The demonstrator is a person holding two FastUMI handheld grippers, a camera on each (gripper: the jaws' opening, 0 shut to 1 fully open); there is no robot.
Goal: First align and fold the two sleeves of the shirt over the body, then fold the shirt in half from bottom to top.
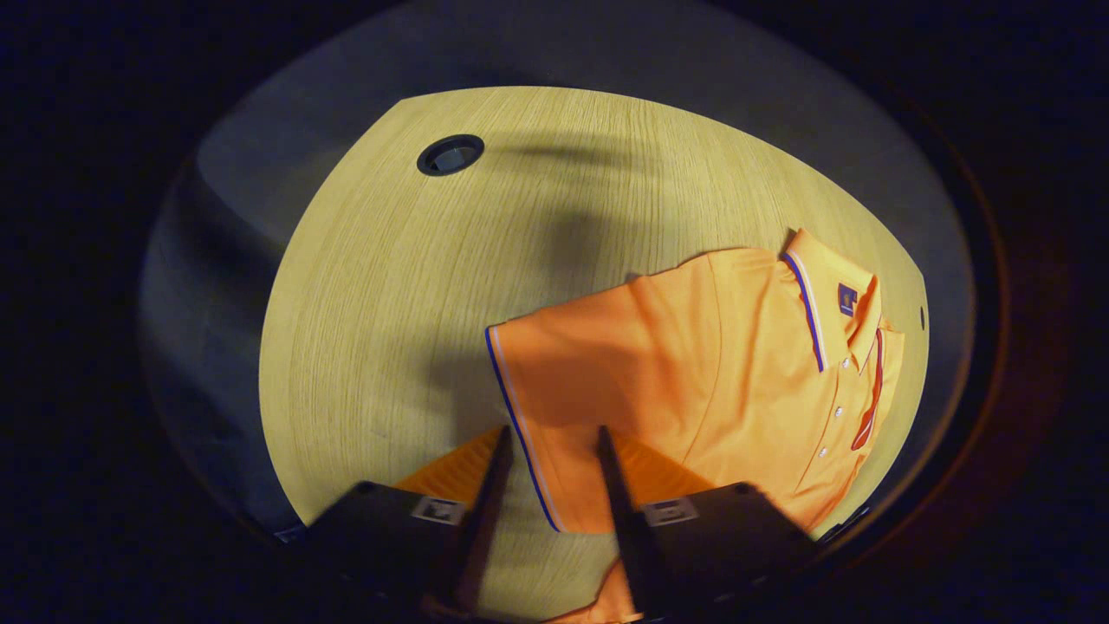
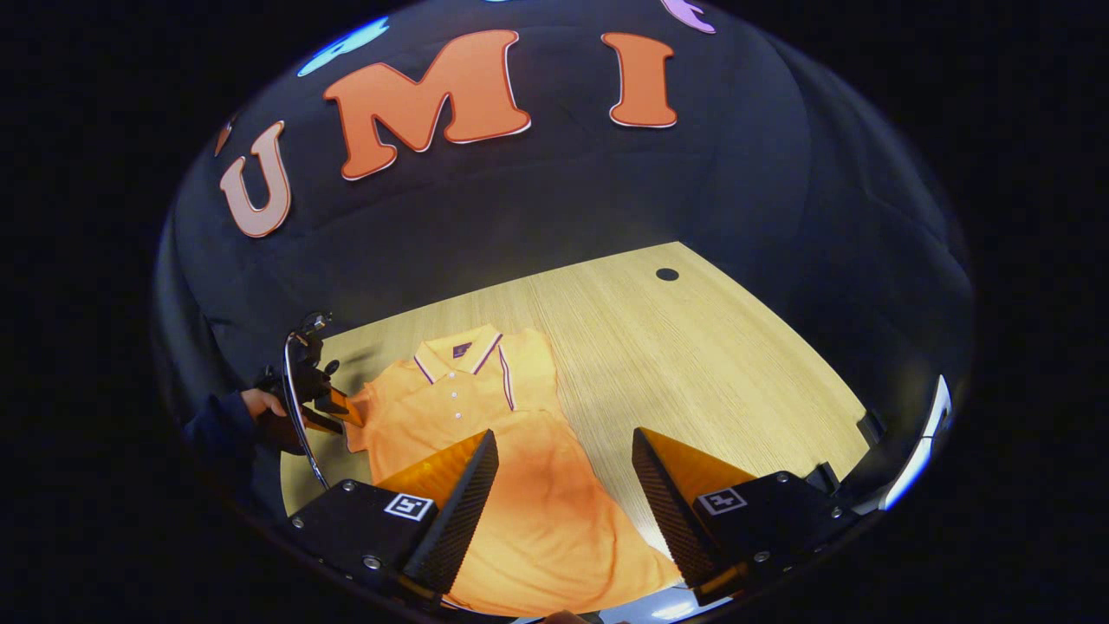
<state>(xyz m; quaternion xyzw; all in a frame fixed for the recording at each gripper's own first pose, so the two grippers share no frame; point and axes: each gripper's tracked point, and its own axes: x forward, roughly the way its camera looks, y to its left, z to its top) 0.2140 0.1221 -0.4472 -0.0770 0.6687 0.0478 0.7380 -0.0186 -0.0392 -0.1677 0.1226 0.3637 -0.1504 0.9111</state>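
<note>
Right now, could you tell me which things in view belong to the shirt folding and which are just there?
For the job:
shirt, orange, flat on the table
left sleeve
left gripper, open around the sleeve hem
right gripper, open above the shirt's lower part

Just there:
table
cable hole

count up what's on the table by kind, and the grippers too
Shirt: 1
Table holes: 1
Grippers: 2, left and right
Total: 4
</note>
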